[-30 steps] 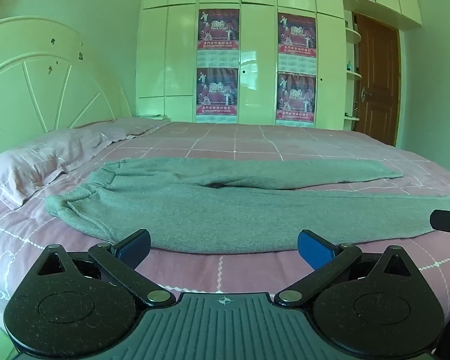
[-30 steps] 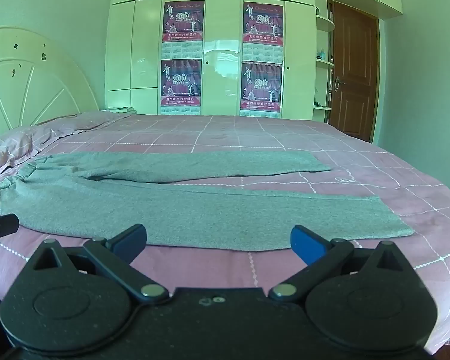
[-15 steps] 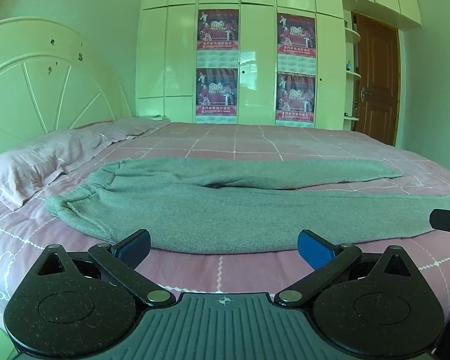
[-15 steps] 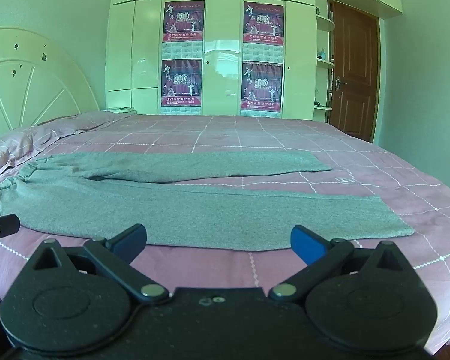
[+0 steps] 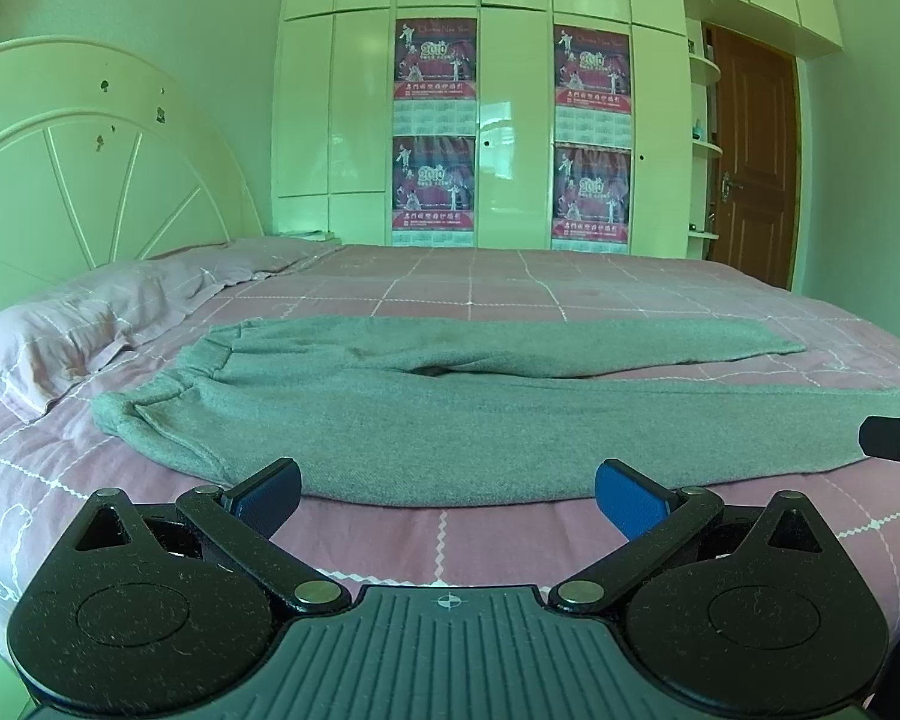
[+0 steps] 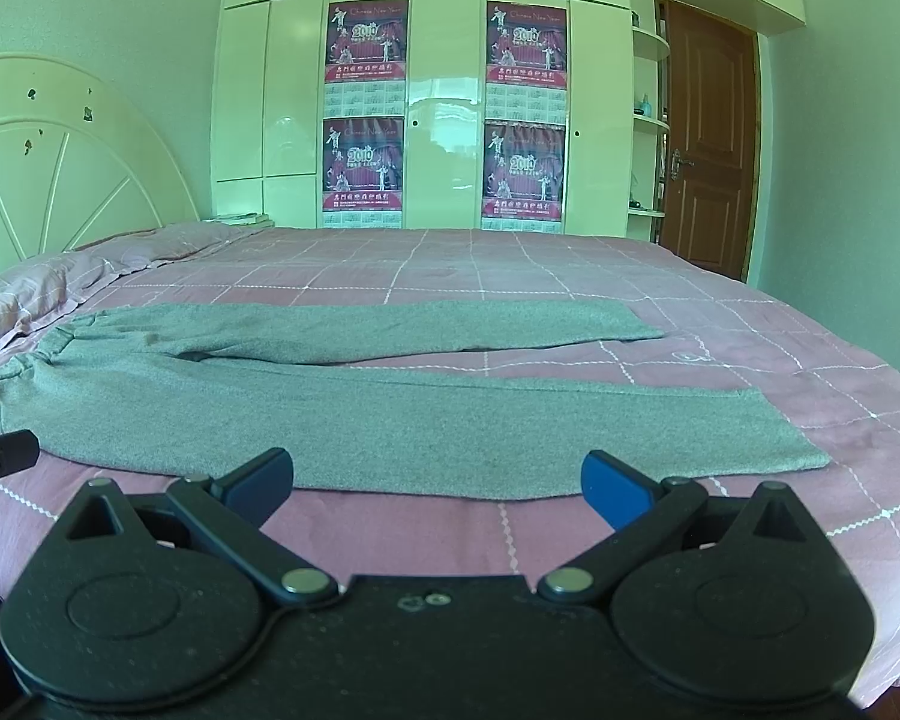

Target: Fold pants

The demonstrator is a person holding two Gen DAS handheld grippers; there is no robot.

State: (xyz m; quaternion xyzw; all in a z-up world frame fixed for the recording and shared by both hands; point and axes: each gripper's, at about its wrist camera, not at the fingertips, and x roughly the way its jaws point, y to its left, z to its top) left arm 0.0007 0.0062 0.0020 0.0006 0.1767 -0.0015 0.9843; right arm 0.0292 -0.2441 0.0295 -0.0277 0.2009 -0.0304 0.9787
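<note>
Grey pants [image 5: 450, 426] lie flat across a pink checked bed, waistband to the left, both legs stretched to the right and slightly apart. In the right wrist view the same pants [image 6: 390, 414] end at the leg cuffs on the right. My left gripper [image 5: 447, 495] hovers open just short of the near leg's edge, close to the waist end, with nothing between its blue pads. My right gripper [image 6: 438, 483] is open too, facing the near leg's hem side. Each gripper's tip shows at the edge of the other's view.
A pink pillow [image 5: 60, 336] lies at the left by the cream headboard [image 5: 90, 168]. The bed [image 6: 570, 276] extends far behind the pants. White wardrobes with posters [image 5: 435, 132] line the back wall, and a brown door [image 6: 708, 138] stands at the right.
</note>
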